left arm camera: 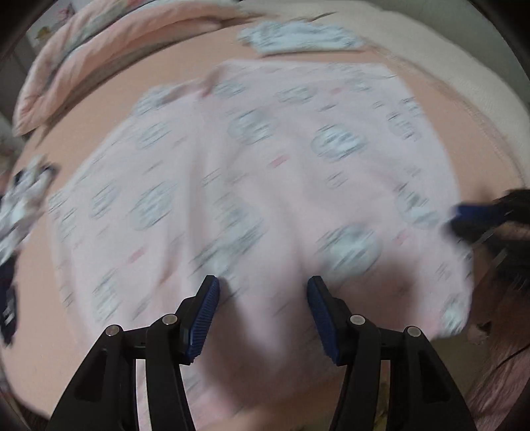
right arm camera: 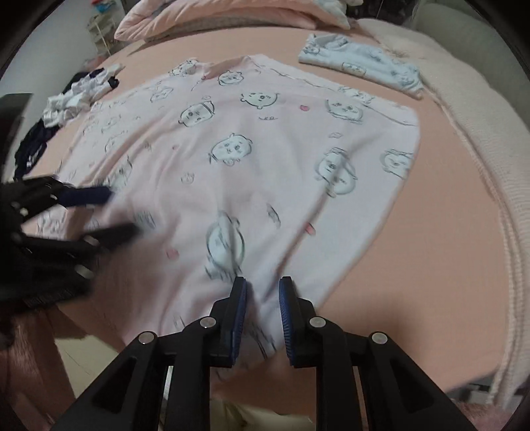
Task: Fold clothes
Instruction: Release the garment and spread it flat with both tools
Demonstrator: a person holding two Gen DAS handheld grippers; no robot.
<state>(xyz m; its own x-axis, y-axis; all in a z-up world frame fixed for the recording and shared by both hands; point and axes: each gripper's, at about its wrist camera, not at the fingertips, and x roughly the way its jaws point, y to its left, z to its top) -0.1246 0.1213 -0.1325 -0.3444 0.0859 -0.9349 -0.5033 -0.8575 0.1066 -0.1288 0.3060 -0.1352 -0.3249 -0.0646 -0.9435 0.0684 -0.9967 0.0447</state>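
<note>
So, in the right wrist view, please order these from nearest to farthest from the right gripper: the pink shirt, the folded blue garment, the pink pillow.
1. Pink shirt: directly at the right gripper, between its fingers.
2. Folded blue garment: beyond the shirt, upper right.
3. Pink pillow: at the far edge, top.

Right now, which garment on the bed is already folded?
The pale blue printed one at the far right; the pink shirt lies spread flat, the dark-and-white clothes are crumpled.
</note>
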